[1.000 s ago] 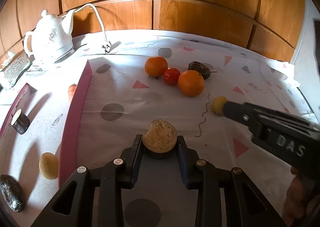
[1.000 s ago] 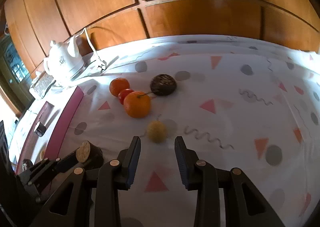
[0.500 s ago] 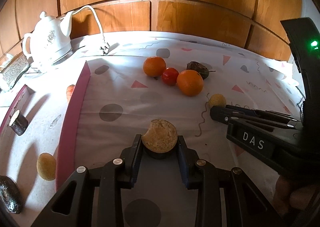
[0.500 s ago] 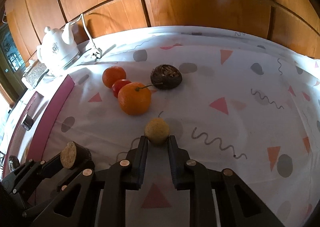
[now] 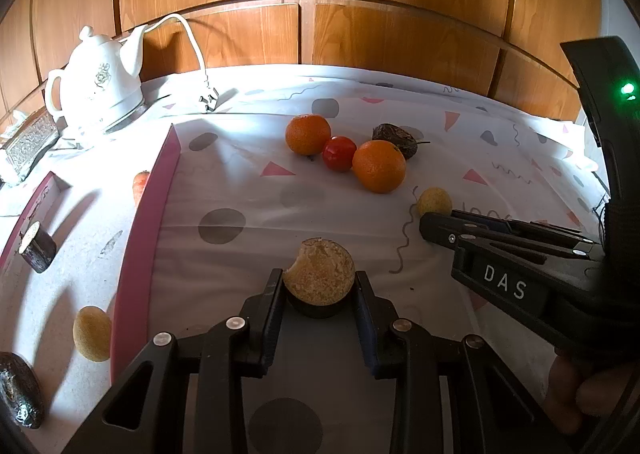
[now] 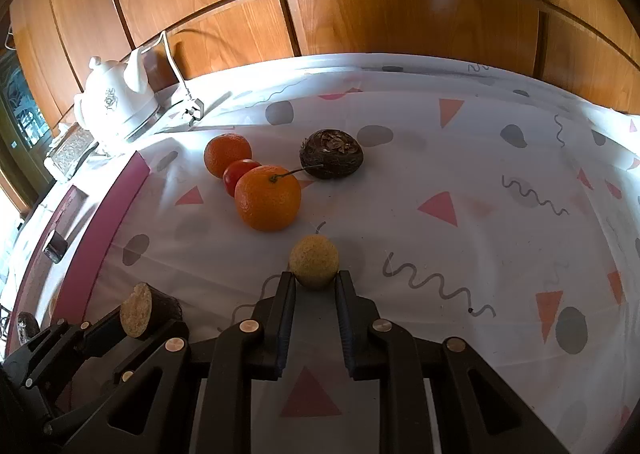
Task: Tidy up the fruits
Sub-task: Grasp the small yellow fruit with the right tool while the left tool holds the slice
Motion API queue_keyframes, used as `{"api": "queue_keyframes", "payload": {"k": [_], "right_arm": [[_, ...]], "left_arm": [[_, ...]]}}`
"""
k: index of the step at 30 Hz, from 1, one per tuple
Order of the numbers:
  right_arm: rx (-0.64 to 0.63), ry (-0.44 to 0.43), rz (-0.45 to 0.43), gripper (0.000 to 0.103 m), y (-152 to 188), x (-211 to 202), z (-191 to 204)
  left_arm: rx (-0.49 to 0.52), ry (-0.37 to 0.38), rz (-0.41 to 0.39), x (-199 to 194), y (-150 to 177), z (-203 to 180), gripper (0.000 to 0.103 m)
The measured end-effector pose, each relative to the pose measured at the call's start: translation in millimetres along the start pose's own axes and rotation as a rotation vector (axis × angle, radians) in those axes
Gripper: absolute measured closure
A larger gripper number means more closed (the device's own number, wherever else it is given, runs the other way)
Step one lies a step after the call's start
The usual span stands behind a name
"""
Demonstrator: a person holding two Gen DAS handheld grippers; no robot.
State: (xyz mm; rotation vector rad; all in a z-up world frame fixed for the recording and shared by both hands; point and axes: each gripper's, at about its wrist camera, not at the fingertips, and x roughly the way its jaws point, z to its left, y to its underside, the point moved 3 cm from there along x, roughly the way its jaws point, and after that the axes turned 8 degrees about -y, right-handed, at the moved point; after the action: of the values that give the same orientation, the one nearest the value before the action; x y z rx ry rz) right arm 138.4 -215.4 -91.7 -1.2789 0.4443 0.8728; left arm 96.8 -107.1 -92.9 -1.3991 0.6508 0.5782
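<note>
Your right gripper pinches the yellow ball only at its fingertips, just beside the near orange; such shallow purchase risks it slipping when you lift.

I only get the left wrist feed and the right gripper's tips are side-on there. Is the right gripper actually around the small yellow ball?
Observer: Yes. In the right wrist view the yellow ball sits between the right gripper's fingertips, pinched at its near half.
Operator: What is the dark lump behind the oranges?
Observer: A wrinkled brown fruit, with a thin stem reaching toward the near orange.
Operator: Is my piece a flat disc?
Observer: No, the cut piece in the left gripper has a dark stubby body.
</note>
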Motion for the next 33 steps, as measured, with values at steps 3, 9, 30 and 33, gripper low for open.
{"api": "queue_keyframes", "payload": {"k": [3, 9, 30, 33], "right_arm": [[-0.004, 0.005, -0.002, 0.083, 0.7, -0.2, 1.2], [0.018, -0.032, 0.002, 0.074, -1.8, -2.9, -0.1], [0.062, 0.041, 0.014, 0.066, -16.3, 4.2, -4.9], [0.055, 0.046, 0.009, 0.077, -16.0, 6.8, -4.8]], "left_arm": [[0.001, -0.001, -0.001, -0.1, 0.0, -0.2, 0.070], [0.001, 0.000, -0.004, -0.2, 0.5, 0.1, 0.070], [-0.008, 0.009, -0.004, 0.0, 0.9, 0.6, 0.070], [-0.008, 0.009, -0.004, -0.1, 1.0, 0.8, 0.070]]}}
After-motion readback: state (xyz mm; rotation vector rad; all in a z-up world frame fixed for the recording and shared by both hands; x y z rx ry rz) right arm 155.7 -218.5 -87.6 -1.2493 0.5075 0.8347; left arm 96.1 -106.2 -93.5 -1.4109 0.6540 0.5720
